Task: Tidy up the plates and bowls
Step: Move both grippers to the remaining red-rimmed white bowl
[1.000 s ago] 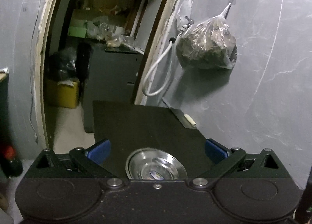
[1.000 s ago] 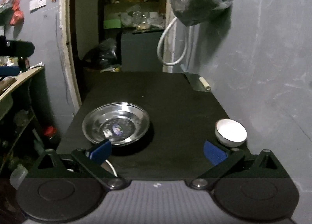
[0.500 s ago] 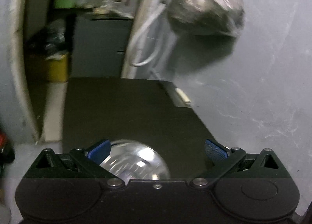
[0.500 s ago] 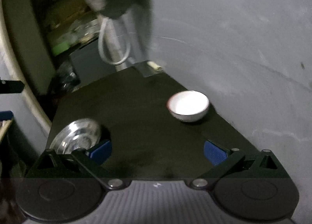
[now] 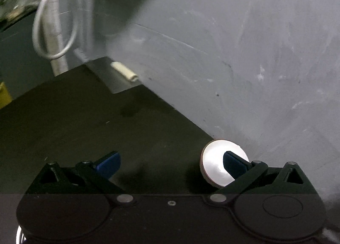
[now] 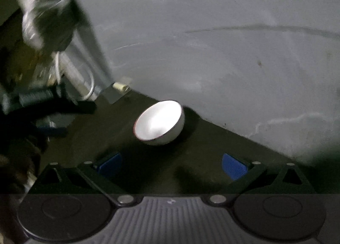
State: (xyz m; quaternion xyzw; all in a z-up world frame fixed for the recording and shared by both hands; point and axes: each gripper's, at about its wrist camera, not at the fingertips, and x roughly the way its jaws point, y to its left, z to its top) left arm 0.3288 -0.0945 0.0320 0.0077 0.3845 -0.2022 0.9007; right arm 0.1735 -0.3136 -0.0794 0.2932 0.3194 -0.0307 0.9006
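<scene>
A small white bowl (image 6: 159,123) with a dark rim stands on the black table (image 6: 201,159) close to the grey wall. In the right wrist view it lies ahead of my open, empty right gripper (image 6: 171,165), a little left of centre. In the left wrist view the same bowl (image 5: 214,165) sits low at the right, partly behind the right fingertip (image 5: 233,164) of my open left gripper (image 5: 170,164). The steel plate is out of both views, apart from a thin metal edge (image 5: 20,233) at the bottom left.
The grey wall (image 5: 233,52) runs along the table's right edge. A small white cylinder (image 5: 124,72) lies on a ledge at the table's far corner. A white hose loop (image 5: 55,31) and a hanging plastic bag (image 6: 48,16) are by the doorway.
Both grippers have swung right, toward the wall. The steel plate has dropped out of both views and the white bowl has come in, nearer in the right wrist view.
</scene>
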